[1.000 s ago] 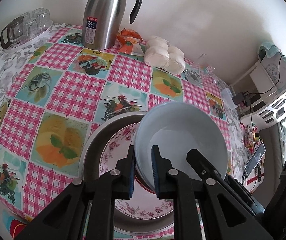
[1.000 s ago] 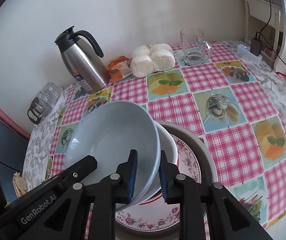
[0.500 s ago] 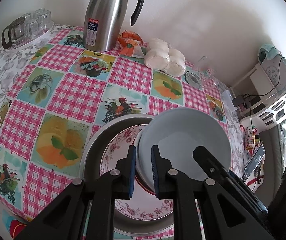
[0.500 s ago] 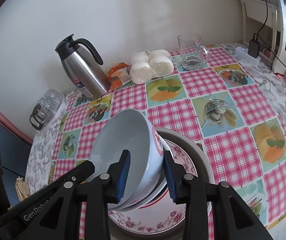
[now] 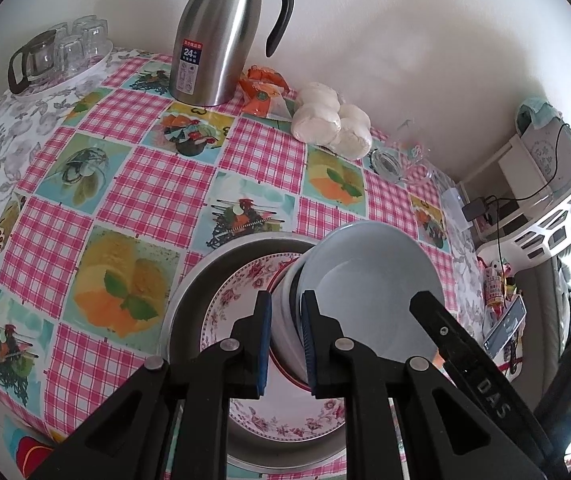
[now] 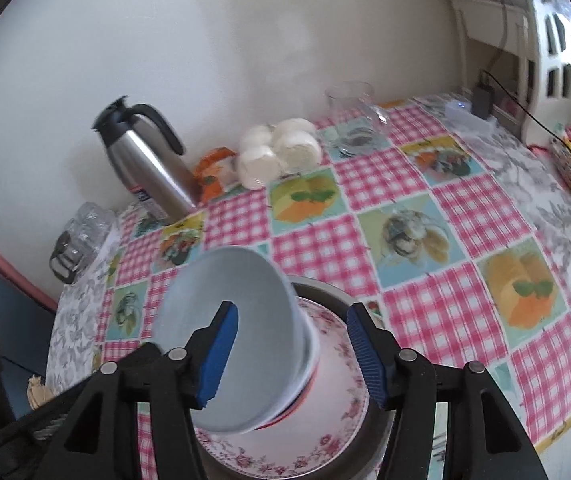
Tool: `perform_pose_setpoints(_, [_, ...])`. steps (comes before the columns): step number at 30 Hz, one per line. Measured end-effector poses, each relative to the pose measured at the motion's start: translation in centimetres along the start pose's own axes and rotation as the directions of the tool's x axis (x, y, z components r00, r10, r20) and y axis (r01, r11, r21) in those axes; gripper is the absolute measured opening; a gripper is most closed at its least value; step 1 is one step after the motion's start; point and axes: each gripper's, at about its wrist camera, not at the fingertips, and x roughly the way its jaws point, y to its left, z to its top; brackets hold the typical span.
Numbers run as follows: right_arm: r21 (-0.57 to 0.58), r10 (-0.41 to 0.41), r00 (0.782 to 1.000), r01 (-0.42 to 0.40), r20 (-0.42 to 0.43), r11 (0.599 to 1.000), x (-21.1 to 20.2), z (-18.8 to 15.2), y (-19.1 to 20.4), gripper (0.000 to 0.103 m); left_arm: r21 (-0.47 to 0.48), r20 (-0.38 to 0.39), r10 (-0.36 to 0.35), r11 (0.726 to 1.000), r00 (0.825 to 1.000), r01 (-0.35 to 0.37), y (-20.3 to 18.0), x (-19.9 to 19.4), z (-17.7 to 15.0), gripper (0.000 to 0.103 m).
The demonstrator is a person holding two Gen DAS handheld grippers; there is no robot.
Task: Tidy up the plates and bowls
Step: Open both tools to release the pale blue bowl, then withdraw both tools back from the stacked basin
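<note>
A pale blue bowl [image 5: 369, 280] sits tilted, nested in a white bowl with a red rim [image 5: 285, 336]. Both rest on a floral plate [image 5: 241, 300] inside a metal pan [image 5: 205, 280]. My left gripper [image 5: 286, 330] is shut on the near rim of the nested bowls. In the right wrist view the blue bowl [image 6: 245, 308] tips toward the camera over the floral plate [image 6: 337, 356]. My right gripper [image 6: 293, 354] is open, its jaws wide apart on either side of the bowl's rim.
A steel thermos jug [image 5: 215, 36], an orange snack packet [image 5: 263, 92], a bag of white buns [image 5: 331, 124] and a glass mug [image 6: 351, 100] stand along the wall. A tray of glasses [image 5: 61, 56] sits at the far left. The table edge drops off on the right.
My right gripper has opened and let go of the blue bowl's rim. The bowl has tipped more steeply. My left gripper keeps its hold on the rim.
</note>
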Motion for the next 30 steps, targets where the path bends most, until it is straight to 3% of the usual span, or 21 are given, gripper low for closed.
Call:
perform_pose_setpoints(5, [0.026, -0.04, 0.999, 0.041, -0.026, 0.999, 1.0, 0.1, -1.5, 0.061, -0.012, 0.004, -0.005, 1.0, 1.0, 0.005, 0.2, -0.2, -0.1, 0.014])
perform_pose_setpoints(11, [0.016, -0.031, 0.999, 0.032, -0.031, 0.999, 0.8, -0.1, -1.9, 0.062, -0.007, 0.018, 0.012, 1.0, 1.0, -0.012, 0.0, -0.6, -0.4, 0.016])
perform_pose_setpoints(18, [-0.055, -0.01, 1.0, 0.01, 0.006, 0.998, -0.8, -0.7, -0.8, 0.064, -0.026, 0.048, 0.017, 1.0, 0.999, -0.015, 0.3, -1.9, -0.8, 0.04])
perform_pose_setpoints(22, [-0.095, -0.005, 0.999, 0.008, 0.034, 0.995, -1.7, -1.3, -0.5, 0.073, -0.04, 0.071, 0.048, 0.998, 0.996, -0.045, 0.8, -2.5, -1.1, 0.066])
perform_pose_setpoints(26, [-0.128, -0.005, 0.999, 0.012, 0.053, 0.992, -2.3, -2.2, -0.4, 0.082, -0.046, 0.089, 0.078, 0.996, 0.993, -0.074, 1.5, -3.0, -1.8, 0.072])
perform_pose_setpoints(28, [-0.139, -0.004, 0.998, 0.012, 0.058, 0.99, -2.7, -2.8, -0.4, 0.086, -0.045, 0.1, 0.095, 0.995, 0.99, -0.091, 1.9, -3.3, -2.3, 0.082])
perform_pose_setpoints(30, [-0.15, -0.004, 0.998, 0.014, 0.064, 0.989, -3.0, -3.3, -0.5, 0.091, -0.038, 0.113, 0.119, 0.993, 0.986, -0.115, 2.2, -3.5, -2.9, 0.083])
